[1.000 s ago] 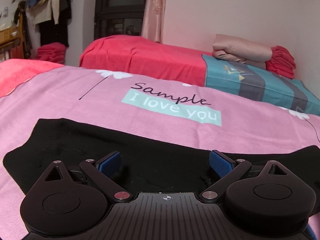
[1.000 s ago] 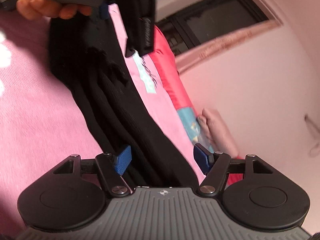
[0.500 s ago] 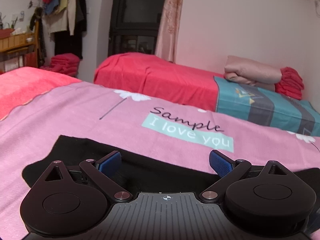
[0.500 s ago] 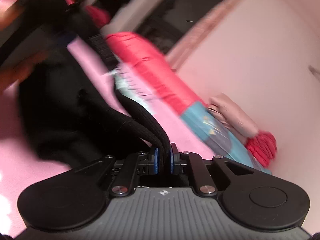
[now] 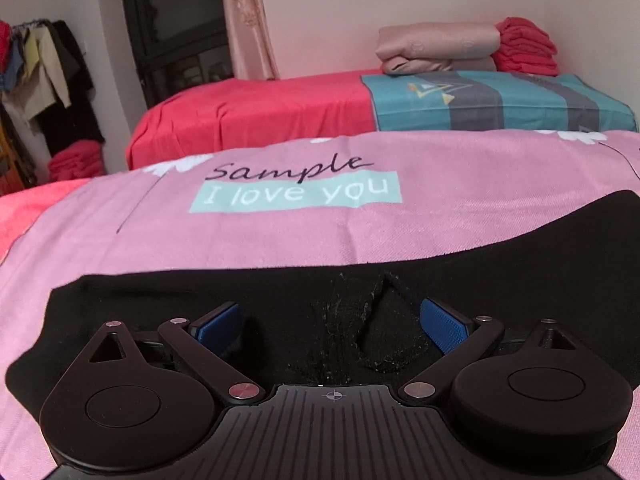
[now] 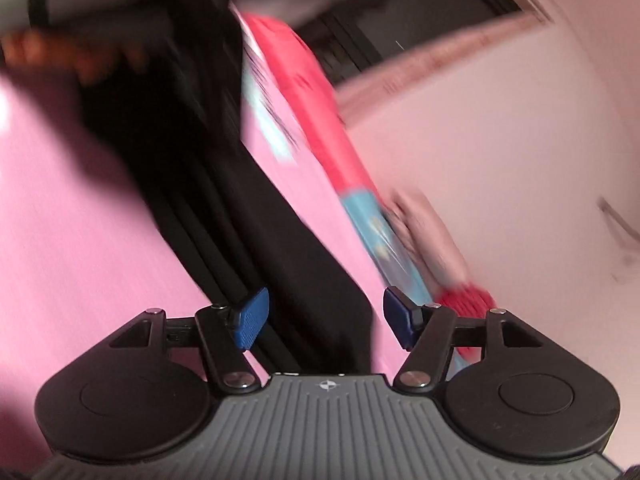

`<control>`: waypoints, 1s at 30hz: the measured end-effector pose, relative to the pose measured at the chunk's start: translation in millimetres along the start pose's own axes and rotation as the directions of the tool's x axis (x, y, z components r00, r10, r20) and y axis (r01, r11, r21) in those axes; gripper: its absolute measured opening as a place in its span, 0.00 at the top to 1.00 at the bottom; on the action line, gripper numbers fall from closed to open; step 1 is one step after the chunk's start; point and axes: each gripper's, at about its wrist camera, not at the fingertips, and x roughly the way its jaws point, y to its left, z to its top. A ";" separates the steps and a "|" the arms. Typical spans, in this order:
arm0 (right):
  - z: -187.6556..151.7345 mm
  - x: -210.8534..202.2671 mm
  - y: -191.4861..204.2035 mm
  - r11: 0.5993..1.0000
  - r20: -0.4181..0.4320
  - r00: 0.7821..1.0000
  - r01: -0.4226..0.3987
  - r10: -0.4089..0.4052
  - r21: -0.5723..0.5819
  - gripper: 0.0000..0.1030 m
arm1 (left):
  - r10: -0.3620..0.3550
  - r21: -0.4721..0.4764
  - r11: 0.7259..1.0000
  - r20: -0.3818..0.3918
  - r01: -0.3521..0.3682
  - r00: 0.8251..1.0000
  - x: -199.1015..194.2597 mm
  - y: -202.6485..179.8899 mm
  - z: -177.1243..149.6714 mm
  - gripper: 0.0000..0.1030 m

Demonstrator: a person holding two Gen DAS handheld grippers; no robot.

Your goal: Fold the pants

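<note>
Pants point(image 5: 500, 276) of black cloth lie flat on the bed point(image 5: 280, 232), directly under and ahead of the left claw point(image 5: 332, 320) and the right claw point(image 6: 322, 320), both released. They look soft and limp; gripping a doubled edge seems best.

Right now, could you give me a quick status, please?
Left gripper open, right gripper open. Black pants flat on pink bedspread, between both sets of fingers. Nothing obstructing.
</note>
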 end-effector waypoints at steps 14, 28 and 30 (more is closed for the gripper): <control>-23.4 15.1 -32.2 0.971 -0.112 0.975 0.204 -0.190 0.123 0.22 | -0.026 -0.025 0.999 -0.017 0.026 1.000 1.6 5.7 -1.3 0.00; -60.5 -15.2 -72.5 0.908 -0.236 0.958 -0.055 0.166 0.416 0.36 | 0.001 -0.017 1.000 -0.021 -0.001 1.000 2.4 3.5 -1.2 0.00; -60.3 -19.7 -91.6 0.890 -0.202 0.955 -0.108 0.216 0.443 0.36 | 0.006 -0.014 1.000 -0.018 -0.006 1.000 1.4 3.3 -0.9 0.00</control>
